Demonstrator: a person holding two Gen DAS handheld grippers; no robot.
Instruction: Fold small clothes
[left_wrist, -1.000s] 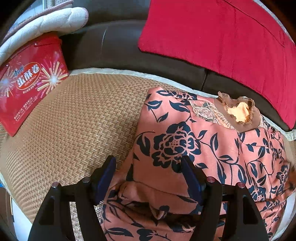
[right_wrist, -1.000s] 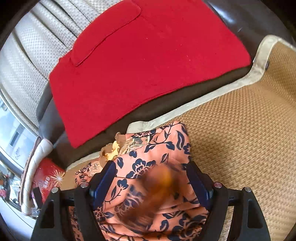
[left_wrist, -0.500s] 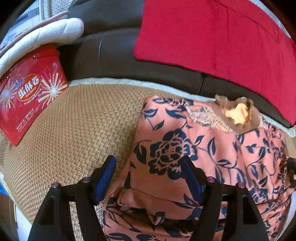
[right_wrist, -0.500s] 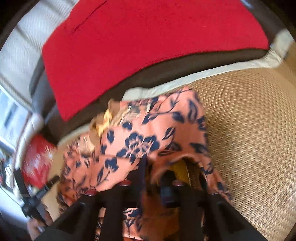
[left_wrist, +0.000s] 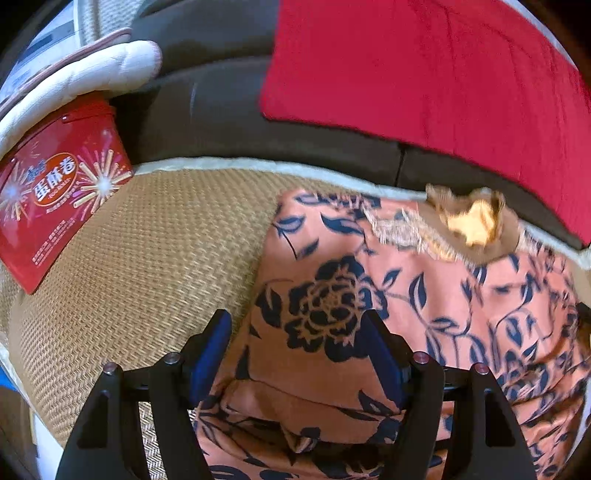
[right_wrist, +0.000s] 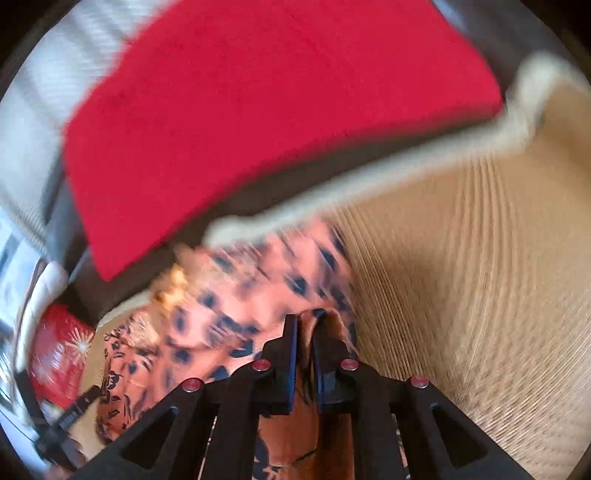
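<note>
- Left gripper (left_wrist: 297, 341) stands spread wide, its blue pads either side of a folded edge of the floral garment (left_wrist: 388, 302), not pinching it
- Right gripper (right_wrist: 304, 325) is clenched on a bunched fold of that garment (right_wrist: 236, 295)
- Garment lies on the woven mat (left_wrist: 147, 258); its brown collar (left_wrist: 469, 221) is farthest, by the dark sofa back (left_wrist: 221, 110)

Right wrist view motion-blurred; fisheye edges dark.
</note>
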